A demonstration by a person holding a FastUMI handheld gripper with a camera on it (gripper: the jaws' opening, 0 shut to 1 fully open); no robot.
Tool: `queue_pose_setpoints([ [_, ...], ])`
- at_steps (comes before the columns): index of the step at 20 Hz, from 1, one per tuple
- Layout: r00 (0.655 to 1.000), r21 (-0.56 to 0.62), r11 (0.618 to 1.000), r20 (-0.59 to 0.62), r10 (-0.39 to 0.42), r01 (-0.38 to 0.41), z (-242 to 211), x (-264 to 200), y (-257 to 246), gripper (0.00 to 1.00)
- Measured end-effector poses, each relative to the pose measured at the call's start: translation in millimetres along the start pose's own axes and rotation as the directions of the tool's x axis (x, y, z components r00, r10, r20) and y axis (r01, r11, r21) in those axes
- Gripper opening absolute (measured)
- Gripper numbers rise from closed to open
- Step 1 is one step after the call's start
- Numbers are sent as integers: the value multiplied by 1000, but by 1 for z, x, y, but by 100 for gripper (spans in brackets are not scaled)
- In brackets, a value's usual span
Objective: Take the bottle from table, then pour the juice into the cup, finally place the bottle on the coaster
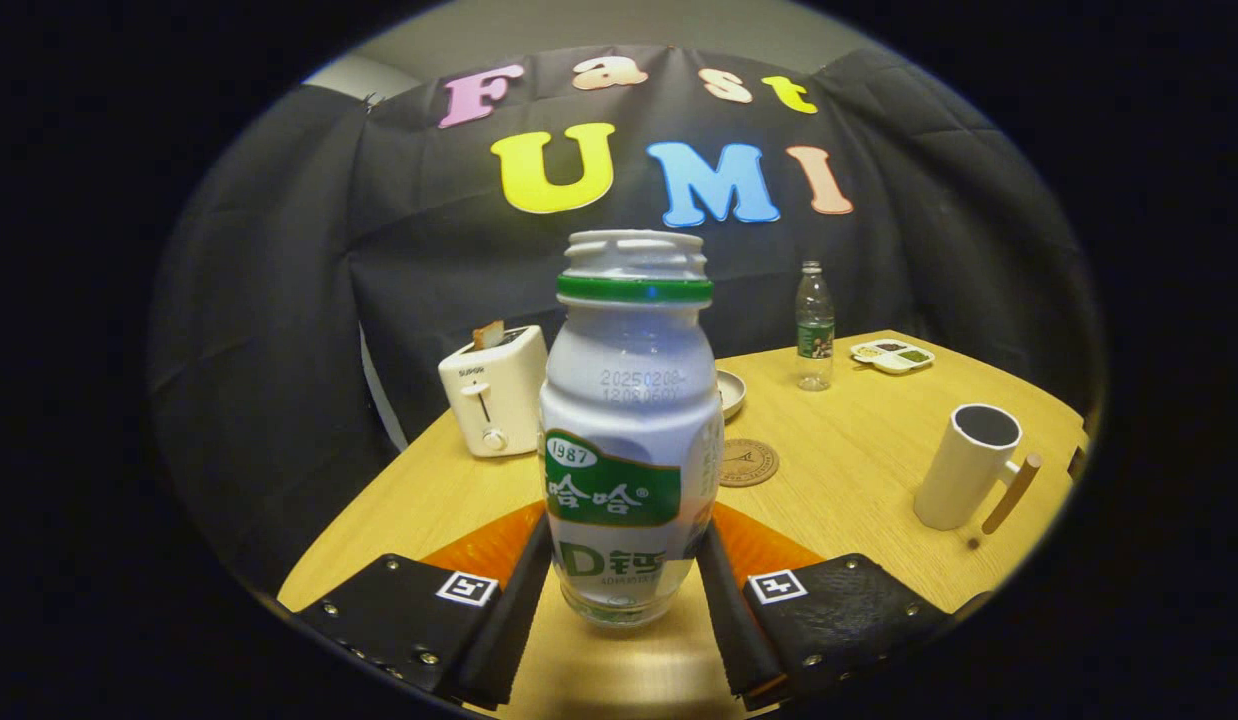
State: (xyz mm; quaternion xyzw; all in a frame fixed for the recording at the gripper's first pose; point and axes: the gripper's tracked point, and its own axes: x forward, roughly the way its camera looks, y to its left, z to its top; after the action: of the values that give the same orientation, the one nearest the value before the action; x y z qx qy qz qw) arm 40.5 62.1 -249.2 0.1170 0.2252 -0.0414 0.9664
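Observation:
A white juice bottle [627, 430] with a green neck ring, a green label and no cap stands upright between my fingers, lifted a little off the wooden table [859, 470]. My gripper [624, 570] is shut on its lower body, one finger pressing on each side. Beyond the bottle to the right lies a round brown coaster [748, 462]. Further right stands a white cup [969, 466] with a wooden handle, its dark opening facing up.
A white toaster [494, 390] with a slice of bread in it stands at the table's back left. A small plate [730, 391], a clear water bottle [814, 327] and a small divided dish [892, 355] sit near the far edge by the black cloth wall.

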Motion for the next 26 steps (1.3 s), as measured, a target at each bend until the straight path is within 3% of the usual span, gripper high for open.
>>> queue_pose_setpoints([
  [8,999,167,985,14,-52,49,32,-1,-52,76],
  [14,996,309,947,-28,-79,84,32,0,-89,76],
  [21,992,503,858,-118,-51,104,9,7,-119,76],
  [26,989,647,756,-148,-3,99,0,14,-129,76],
])
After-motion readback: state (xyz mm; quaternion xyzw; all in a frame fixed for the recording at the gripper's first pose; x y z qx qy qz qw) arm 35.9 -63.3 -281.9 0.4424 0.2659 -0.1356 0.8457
